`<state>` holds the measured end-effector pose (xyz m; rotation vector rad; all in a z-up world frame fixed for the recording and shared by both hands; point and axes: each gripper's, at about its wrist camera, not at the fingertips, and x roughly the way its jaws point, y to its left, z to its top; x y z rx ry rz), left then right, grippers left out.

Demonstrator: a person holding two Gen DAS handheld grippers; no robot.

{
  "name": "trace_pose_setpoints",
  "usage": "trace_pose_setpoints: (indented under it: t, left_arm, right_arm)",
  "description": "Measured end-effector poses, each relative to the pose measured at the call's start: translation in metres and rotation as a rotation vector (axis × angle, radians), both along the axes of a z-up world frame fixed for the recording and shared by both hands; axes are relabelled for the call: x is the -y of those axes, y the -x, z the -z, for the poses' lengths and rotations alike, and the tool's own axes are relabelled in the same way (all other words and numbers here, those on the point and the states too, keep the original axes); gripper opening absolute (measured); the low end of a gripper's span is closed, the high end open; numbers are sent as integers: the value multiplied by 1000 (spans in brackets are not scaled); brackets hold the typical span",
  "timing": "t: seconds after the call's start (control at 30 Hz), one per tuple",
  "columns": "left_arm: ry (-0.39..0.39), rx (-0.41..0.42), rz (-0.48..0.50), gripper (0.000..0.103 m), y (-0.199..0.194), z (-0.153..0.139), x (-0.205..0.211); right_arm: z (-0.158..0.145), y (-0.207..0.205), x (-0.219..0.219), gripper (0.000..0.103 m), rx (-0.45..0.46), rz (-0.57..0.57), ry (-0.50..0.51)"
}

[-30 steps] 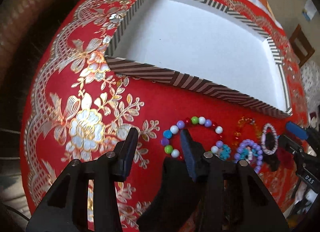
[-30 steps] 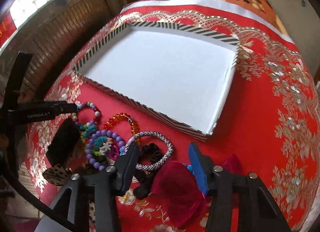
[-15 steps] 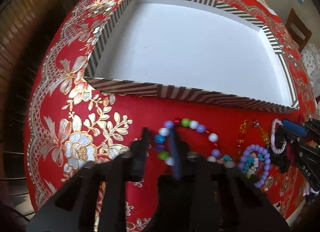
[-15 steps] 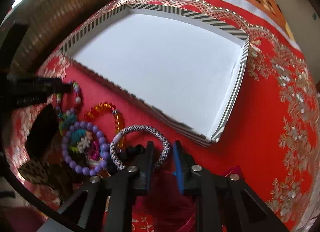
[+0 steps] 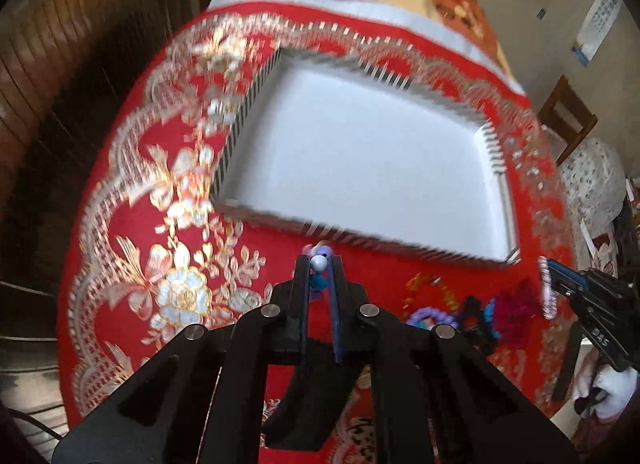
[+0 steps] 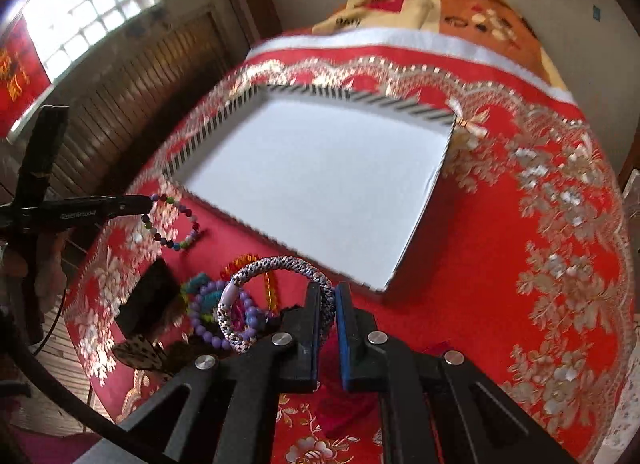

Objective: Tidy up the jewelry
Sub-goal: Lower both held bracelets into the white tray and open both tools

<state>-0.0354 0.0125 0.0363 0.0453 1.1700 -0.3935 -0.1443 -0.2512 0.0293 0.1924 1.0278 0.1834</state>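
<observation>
- Left gripper point(image 5: 319, 270) is clamped on the bead bracelet point(image 6: 172, 221), with a pale bead and a blue one pinched between its fingers in the left wrist view.
- From the right wrist view, that bracelet hangs off the left gripper's tip as an open loop, lifted above the red cloth point(image 6: 500, 248), just beside the tray's near left corner.
- Right gripper point(image 6: 329, 296) is closed tight on the woven bangle point(image 6: 256, 276), a black-and-white braided ring with a pale lilac tube on it; the ring stands out to the left of the fingers, raised over the heap.
- Just under that bangle lies the leftover jewelry: a purple bead bracelet point(image 6: 212, 320), an orange bead strand point(image 6: 248, 264), some teal pieces point(image 6: 196, 284), and something dark beside them that is too blurred to name.
- Beyond both grippers sits the tray point(image 5: 236, 139), shallow, with a striped rim and a plain white floor; nothing lies in it.
- The red cloth with gold flowers covers the counter under everything.
</observation>
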Motion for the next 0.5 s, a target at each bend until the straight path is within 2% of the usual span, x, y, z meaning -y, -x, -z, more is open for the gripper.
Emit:
trace_pose_setpoints:
  t: [0.17, 0.27, 0.37, 0.5]
  left_arm:
    - [14, 65, 16, 8, -10, -33, 16]
    - [19, 90, 20, 8, -27, -38, 24]
    - [28, 73, 14, 8, -52, -27, 32]
    - [-4, 27, -18, 7, -84, 7, 36]
  right_arm:
    - [-9, -18, 12, 7, 19, 43, -72]
    - [-6, -32, 17, 7, 10, 74, -116]
    - [6, -48, 15, 7, -12, 97, -73]
    - [30, -69, 10, 7, -47, 118, -34]
